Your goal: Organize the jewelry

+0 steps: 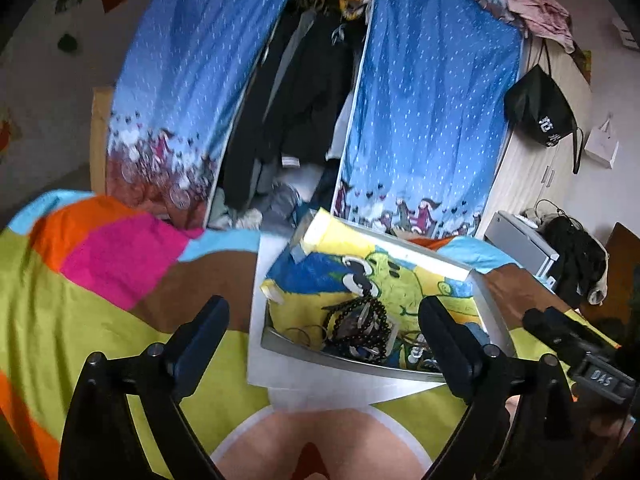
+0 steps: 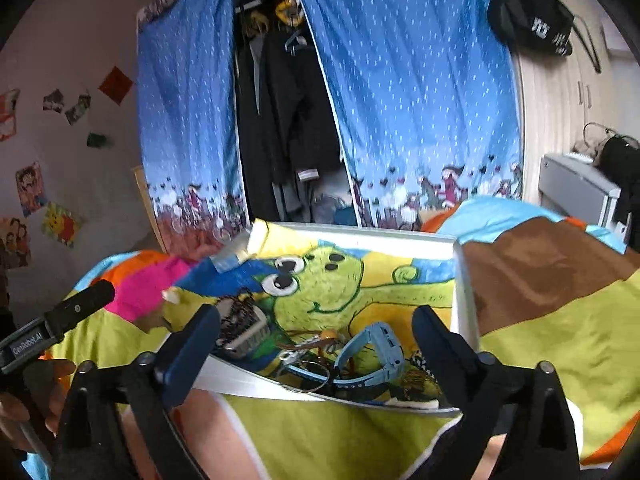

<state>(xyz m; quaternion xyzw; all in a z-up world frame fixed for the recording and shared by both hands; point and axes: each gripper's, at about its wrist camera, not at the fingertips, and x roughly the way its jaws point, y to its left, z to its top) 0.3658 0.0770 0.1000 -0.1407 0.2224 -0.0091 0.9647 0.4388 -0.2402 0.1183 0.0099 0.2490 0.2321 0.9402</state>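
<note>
A shallow white-rimmed tray lined with a green cartoon-frog drawing lies on a colourful bedspread. Black bead bracelets are heaped in its near corner. The right wrist view shows the same tray holding a light-blue watch, a thin metal bangle and dark beads. My left gripper hovers open just before the tray's near edge, nothing between its fingers. Likewise open and empty, my right gripper hangs over the tray's near rim. Each gripper's body shows at the edge of the other's view.
The patchwork bedspread spreads left and right of the tray. Behind it hang blue curtains around an open wardrobe of dark clothes. A black bag and grey box stand right. A person's bare knee lies below.
</note>
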